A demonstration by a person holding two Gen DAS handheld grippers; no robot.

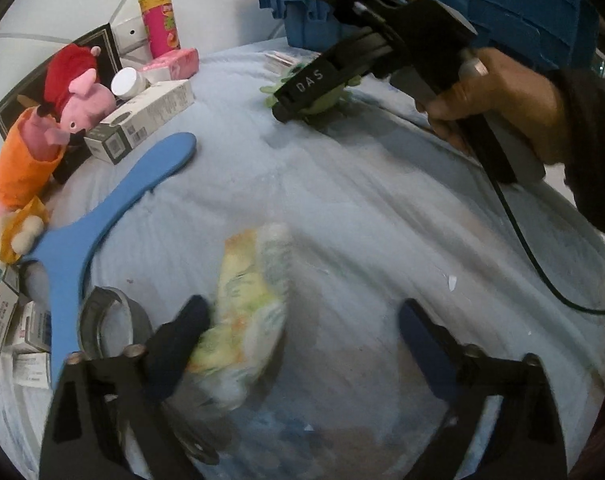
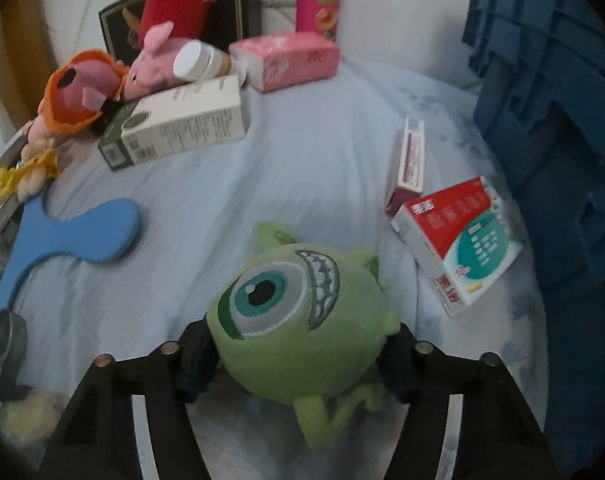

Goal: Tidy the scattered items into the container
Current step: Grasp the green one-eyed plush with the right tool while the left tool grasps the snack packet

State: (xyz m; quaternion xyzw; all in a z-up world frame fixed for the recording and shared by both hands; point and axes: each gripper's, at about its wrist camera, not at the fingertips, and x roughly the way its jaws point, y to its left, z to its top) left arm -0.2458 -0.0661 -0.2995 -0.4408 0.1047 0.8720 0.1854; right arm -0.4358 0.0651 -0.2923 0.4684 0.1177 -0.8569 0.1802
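Observation:
A green one-eyed plush (image 2: pixel 298 312) lies on the pale blue bedsheet (image 2: pixel 302 168), and my right gripper (image 2: pixel 300 342) is shut on it, one finger pressing each side. From the left wrist view, the right gripper (image 1: pixel 302 100) sits low over that green plush (image 1: pixel 326 100), held by a hand (image 1: pixel 502 104). My left gripper (image 1: pixel 302 320) is open wide. A blurred yellow-green soft packet (image 1: pixel 250 300) lies between its fingers, against the left finger only. The blue crate (image 1: pixel 442 4) stands behind the plush, and its ribbed wall fills the right side of the right wrist view (image 2: pixel 562 128).
At the left lie a pink pig plush (image 1: pixel 78 84), a chips can (image 1: pixel 160 24), a pink tissue pack (image 2: pixel 290 60), a white carton (image 2: pixel 182 124), a blue boomerang-shaped piece (image 1: pixel 114 204) and a tape roll (image 1: pixel 106 320). Two medicine boxes (image 2: pixel 458 244) lie by the crate. A cable (image 1: pixel 534 256) trails right.

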